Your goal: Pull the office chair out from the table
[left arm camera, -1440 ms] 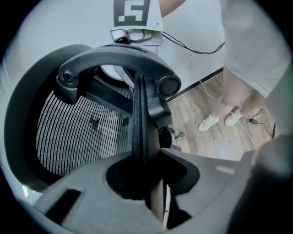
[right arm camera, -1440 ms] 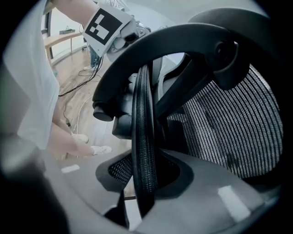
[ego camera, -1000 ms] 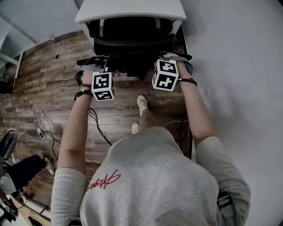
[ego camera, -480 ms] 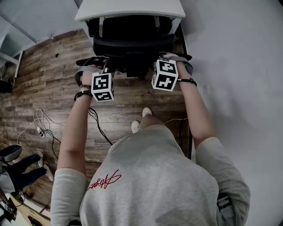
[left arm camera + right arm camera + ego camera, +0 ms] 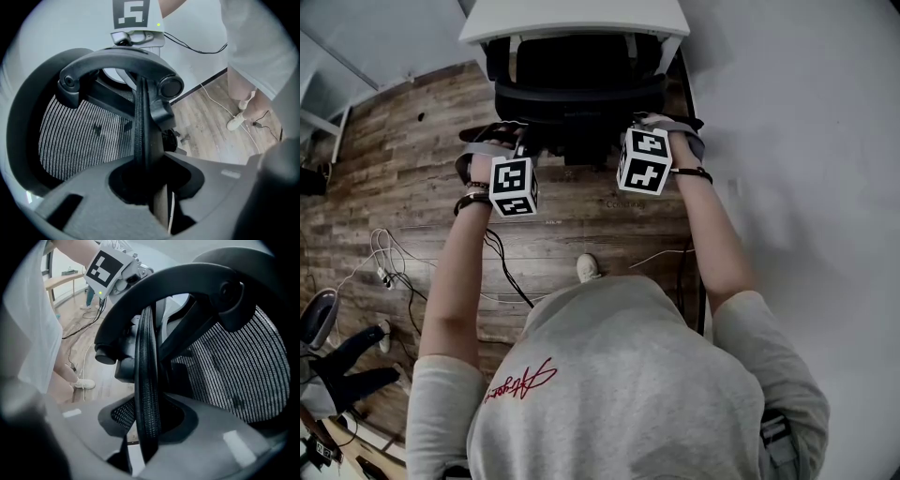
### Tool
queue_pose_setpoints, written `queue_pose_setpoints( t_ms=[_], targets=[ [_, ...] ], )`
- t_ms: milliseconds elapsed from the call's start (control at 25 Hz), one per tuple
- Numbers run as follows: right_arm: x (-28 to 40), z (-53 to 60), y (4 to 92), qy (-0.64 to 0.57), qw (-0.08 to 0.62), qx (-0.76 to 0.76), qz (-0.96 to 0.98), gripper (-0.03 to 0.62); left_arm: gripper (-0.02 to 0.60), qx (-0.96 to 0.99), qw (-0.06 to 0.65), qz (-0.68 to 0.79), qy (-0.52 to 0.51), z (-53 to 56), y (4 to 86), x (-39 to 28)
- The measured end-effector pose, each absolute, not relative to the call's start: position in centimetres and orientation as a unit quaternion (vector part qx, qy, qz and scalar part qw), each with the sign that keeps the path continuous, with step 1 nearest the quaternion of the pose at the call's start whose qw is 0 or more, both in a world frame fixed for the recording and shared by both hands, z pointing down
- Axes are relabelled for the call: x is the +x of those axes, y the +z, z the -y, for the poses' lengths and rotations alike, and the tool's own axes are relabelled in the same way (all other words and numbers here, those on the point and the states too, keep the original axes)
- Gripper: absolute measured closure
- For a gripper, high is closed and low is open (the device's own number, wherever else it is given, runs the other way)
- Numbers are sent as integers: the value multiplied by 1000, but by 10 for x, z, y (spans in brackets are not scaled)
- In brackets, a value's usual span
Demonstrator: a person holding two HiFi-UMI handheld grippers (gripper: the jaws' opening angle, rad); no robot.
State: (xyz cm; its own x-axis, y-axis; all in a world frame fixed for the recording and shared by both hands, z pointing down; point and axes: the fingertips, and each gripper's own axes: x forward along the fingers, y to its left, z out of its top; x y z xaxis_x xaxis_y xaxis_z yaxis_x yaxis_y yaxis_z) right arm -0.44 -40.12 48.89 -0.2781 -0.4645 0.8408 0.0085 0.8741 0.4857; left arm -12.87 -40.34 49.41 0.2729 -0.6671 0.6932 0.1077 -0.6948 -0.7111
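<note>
Straight ahead of both grippers, away from the person, stands the chair (image 5: 581, 94). Its seat is pushed under the table (image 5: 572, 19) and its back faces the person. The back runs side to side, and each gripper has one end of it: the left gripper (image 5: 521, 148) is clenched on the rim (image 5: 140, 126) at its left side, the right gripper (image 5: 632, 141) on the same rim at the right side, with the thin mesh edge pinched between the jaws. Both hands are equally near, so the pull, I think, must go straight back toward the person — evenly, otherwise the chair will turn.
</note>
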Motion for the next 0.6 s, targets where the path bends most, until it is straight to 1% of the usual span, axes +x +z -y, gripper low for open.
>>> queue_pose_setpoints(
  t_ms=[600],
  targets=[
    [0, 361, 489, -205, 577, 151, 776, 482, 500, -723, 336, -194, -572, 362, 498, -122]
  ],
)
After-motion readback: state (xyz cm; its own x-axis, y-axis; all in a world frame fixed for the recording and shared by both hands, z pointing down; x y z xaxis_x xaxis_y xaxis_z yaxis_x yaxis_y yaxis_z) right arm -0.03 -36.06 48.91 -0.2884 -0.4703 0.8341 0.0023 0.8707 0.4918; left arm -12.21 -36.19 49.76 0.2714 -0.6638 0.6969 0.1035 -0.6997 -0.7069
